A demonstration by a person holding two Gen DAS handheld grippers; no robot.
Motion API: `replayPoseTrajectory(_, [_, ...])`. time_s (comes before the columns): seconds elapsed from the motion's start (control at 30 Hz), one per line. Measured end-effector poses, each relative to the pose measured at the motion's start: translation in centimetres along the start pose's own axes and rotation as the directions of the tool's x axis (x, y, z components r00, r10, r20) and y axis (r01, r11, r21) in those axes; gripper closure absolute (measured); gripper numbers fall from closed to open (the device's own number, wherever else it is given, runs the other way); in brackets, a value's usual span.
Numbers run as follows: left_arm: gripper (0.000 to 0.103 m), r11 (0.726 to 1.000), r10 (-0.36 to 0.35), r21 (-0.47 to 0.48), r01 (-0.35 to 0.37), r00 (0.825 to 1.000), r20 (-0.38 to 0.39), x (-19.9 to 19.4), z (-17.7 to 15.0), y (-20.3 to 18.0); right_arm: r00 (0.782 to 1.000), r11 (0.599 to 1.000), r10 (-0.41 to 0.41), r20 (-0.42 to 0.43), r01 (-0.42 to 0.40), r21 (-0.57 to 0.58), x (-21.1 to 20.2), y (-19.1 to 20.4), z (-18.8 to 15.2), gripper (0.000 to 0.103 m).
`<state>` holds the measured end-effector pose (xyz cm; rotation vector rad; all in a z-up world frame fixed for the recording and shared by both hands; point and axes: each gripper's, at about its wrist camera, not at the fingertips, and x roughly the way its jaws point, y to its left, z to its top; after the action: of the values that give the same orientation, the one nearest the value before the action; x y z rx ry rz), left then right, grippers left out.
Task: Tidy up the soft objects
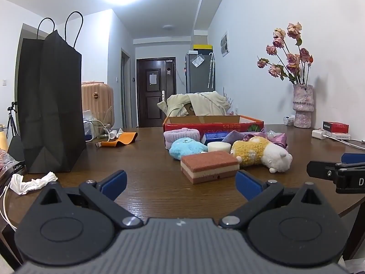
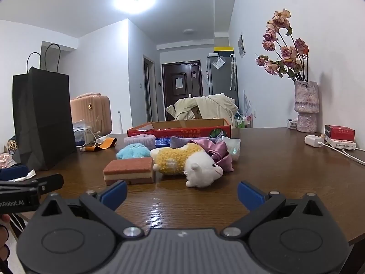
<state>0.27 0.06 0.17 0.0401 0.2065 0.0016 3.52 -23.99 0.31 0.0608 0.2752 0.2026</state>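
Brown bare table [image 1: 148,182] lies before the sponge [image 1: 209,166] — both hand-held grippers [image 1: 181,182] [image 2: 182,194] spread, empty.

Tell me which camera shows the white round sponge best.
The left wrist view: the white round sponge sits in plain sight between the blue plush and the yellow plush. In the right wrist view it is hidden behind the pile.

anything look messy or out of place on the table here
The soft things lie in a loose heap in front of the red box rather than in it: the alpaca plush is toppled on its side beside the sponge. A crumpled tissue lies near the black bag.
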Motion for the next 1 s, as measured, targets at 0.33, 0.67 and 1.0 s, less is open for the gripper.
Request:
replayPoseTrajectory(0.33, [0.0,1.0,-0.008,0.003,0.008,1.0,0.006,0.0,0.2,-0.1,1.0,1.0,0.004,-0.005,-0.004,0.007,0.1,-0.2,0.0,0.0])
replayPoseTrajectory(0.67, [0.0,0.999,-0.033,-0.005,0.033,0.999,0.024,-0.4,1.5,-0.3,1.0,1.0,0.005,0.026,-0.005,0.0,-0.5,0.0,1.2,0.0])
replayPoseTrajectory(1.0, [0.0,0.999,-0.046,-0.008,0.047,0.997,0.06,-0.8,3.3,-0.1,0.998,1.0,0.011,0.059,-0.01,-0.016,-0.9,0.4,2.9,0.0])
